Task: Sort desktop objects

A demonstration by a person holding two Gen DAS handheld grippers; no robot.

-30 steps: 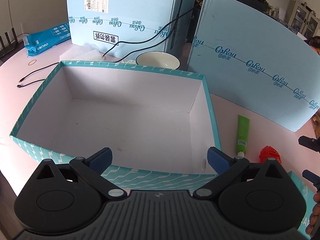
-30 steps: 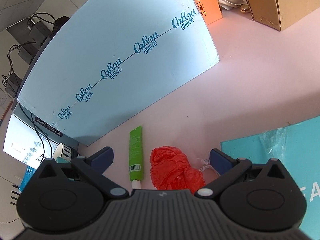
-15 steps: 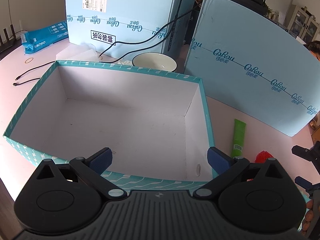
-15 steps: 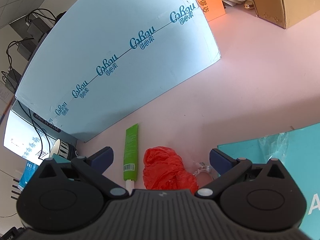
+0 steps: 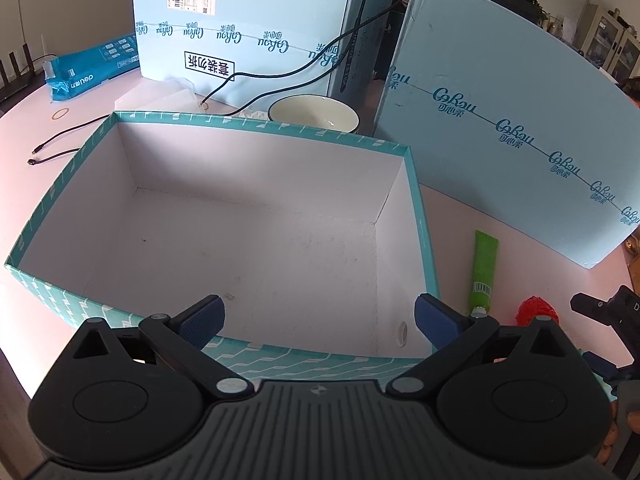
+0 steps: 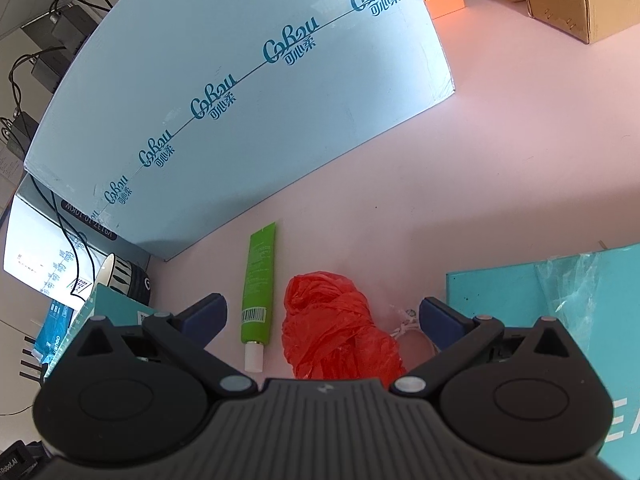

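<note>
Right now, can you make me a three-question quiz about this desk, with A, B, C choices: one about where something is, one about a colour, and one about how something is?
1. Where is the green tube?
A. inside the big box
B. on the desk beside the red bag
C. in the bowl

2. What colour is the crumpled bag?
A. red
B. yellow
C. black

3. How is the right claw?
A. shut on the tube
B. shut on the bag
C. open, holding nothing

Answers:
1. B, the tube lies flat on the pink desk just left of the bag, outside the big box.
2. A, the bag is bright red.
3. C, its blue pads stand wide apart on either side of the tube and bag.
</note>
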